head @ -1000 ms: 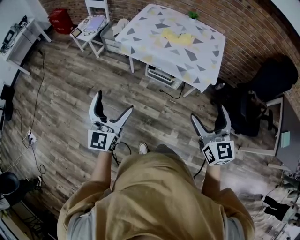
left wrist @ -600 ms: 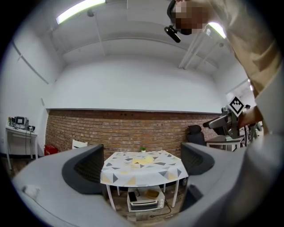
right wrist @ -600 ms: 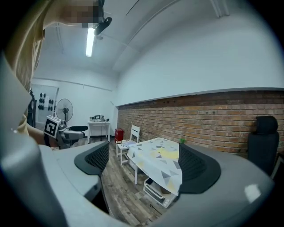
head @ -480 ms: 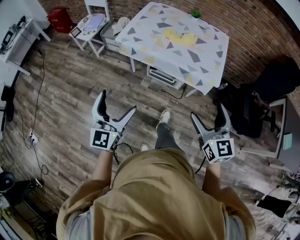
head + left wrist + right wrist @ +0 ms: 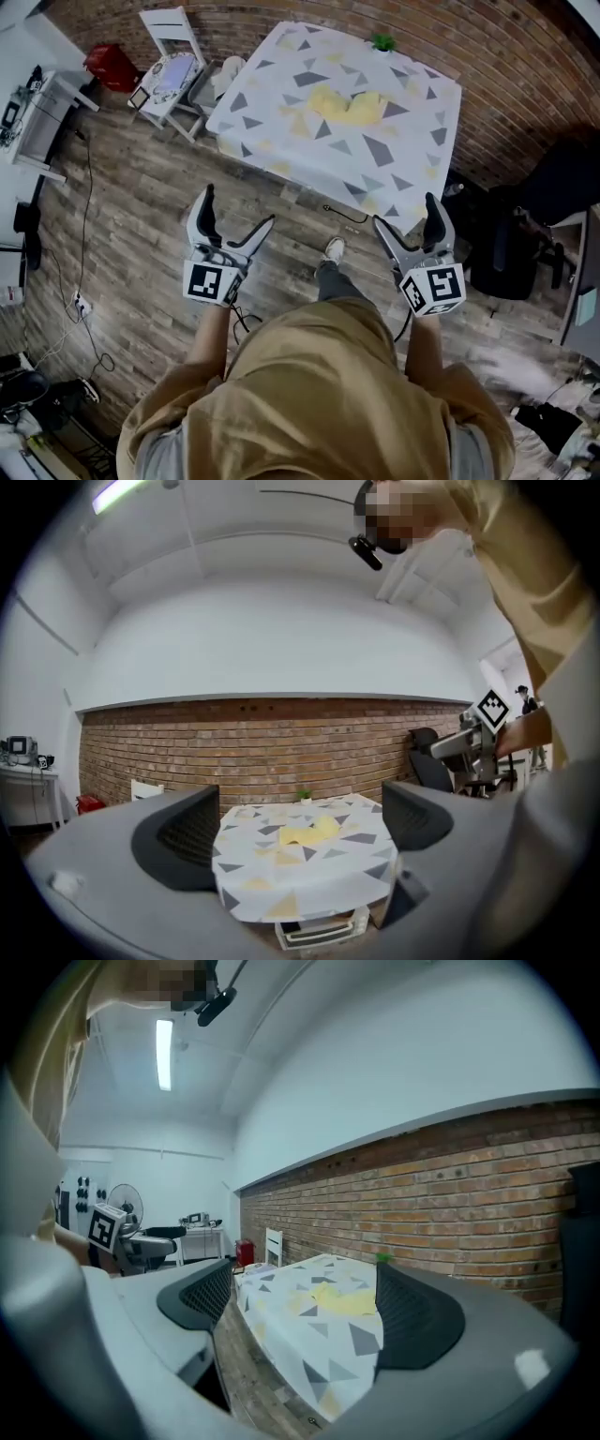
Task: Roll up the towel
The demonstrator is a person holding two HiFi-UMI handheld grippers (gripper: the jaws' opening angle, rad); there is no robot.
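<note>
Head view: the left gripper (image 5: 237, 208) and right gripper (image 5: 405, 212) are held up in front of the person, each with jaws spread wide and nothing between them. The yellow towel (image 5: 349, 105) lies crumpled on the table (image 5: 272, 155), toward its far side and well apart from both grippers. As I judge it, there are 2 risks. A cable (image 5: 347, 217) on the floor by the table's near edge could catch a foot (image 5: 333, 249), and a long reach might knock the plant (image 5: 382, 42) beyond the towel. Against 1 s ago, the table sits closer, that foot has stepped forward, and the jaws are as open as before.
</note>
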